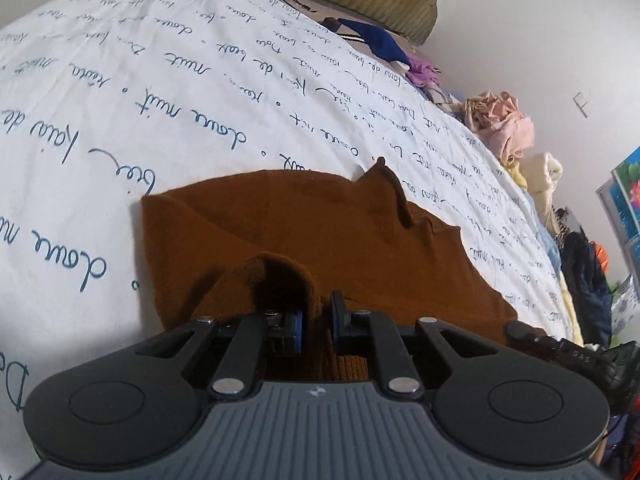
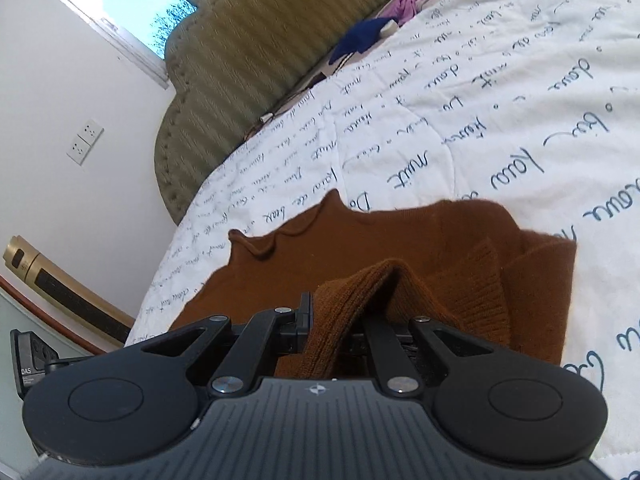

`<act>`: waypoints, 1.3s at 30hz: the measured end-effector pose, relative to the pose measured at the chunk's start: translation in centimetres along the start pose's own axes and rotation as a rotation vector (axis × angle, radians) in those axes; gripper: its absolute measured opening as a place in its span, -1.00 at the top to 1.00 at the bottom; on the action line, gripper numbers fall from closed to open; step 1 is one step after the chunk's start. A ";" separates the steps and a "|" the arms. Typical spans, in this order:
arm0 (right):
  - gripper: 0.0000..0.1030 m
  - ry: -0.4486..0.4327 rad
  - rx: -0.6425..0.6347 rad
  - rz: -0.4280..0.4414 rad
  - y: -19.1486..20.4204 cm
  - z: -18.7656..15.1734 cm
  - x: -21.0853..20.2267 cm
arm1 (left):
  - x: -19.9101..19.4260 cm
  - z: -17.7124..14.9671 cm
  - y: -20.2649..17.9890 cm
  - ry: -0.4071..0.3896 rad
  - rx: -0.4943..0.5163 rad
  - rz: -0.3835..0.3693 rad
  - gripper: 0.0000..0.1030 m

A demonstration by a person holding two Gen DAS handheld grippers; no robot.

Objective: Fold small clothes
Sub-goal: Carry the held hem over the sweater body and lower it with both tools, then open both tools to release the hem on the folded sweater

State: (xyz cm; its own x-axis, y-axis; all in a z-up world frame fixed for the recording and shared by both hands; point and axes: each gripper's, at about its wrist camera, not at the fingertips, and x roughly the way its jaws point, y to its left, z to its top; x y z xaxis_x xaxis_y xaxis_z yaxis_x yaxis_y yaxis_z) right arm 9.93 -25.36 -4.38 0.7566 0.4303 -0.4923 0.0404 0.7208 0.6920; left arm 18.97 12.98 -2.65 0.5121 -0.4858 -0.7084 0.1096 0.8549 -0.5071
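Note:
A small brown knitted sweater (image 1: 320, 224) lies on the white quilt with blue handwriting (image 1: 160, 92). My left gripper (image 1: 318, 316) is shut on a bunched fold of the sweater's near edge, with the cloth humped over the left finger. In the right wrist view the same brown sweater (image 2: 380, 236) lies partly folded, its ribbed edge lifted. My right gripper (image 2: 336, 320) is shut on that ribbed edge, which drapes over and hides the right finger.
A green padded headboard (image 2: 248, 64) stands at the far end of the bed. Loose clothes, blue (image 1: 376, 40), purple (image 1: 420, 68) and pink (image 1: 504, 128), are piled along the bed's far side. A wall with sockets (image 2: 85, 142) and a window (image 2: 132, 4) is to the left.

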 end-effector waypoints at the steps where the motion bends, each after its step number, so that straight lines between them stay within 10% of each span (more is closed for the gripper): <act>1: 0.78 0.004 -0.004 0.000 0.0 -0.1 0.1 | -0.2 -0.1 0.1 -0.004 -0.001 -0.004 0.76; 9: 0.75 0.017 -0.004 -0.004 -0.3 0.2 0.3 | -1.8 -1.3 1.1 -0.034 -0.040 -0.043 0.26; 11: 0.74 0.019 0.000 -0.007 -0.5 0.1 0.4 | -2.0 -1.6 1.0 -0.036 -0.033 -0.041 0.29; 14: 0.74 0.018 -0.003 -0.011 -0.4 0.1 0.4 | -2.1 -2.0 0.8 -0.041 -0.006 -0.029 0.88; 26: 0.76 -0.035 -0.059 0.048 1.9 0.9 -2.6 | -8.2 -2.0 0.1 -0.217 -0.055 -0.090 0.91; 39: 0.70 0.014 0.143 -0.015 -1.2 2.2 2.9 | 1.0 3.2 3.5 -0.131 -0.225 0.070 0.91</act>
State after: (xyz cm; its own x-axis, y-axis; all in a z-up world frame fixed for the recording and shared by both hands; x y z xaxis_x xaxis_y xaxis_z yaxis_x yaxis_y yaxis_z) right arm 13.49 -26.17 -5.43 0.7462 0.4280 -0.5099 0.1449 0.6432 0.7519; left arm 22.62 16.04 -3.56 0.6190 -0.3867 -0.6836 -0.1149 0.8165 -0.5659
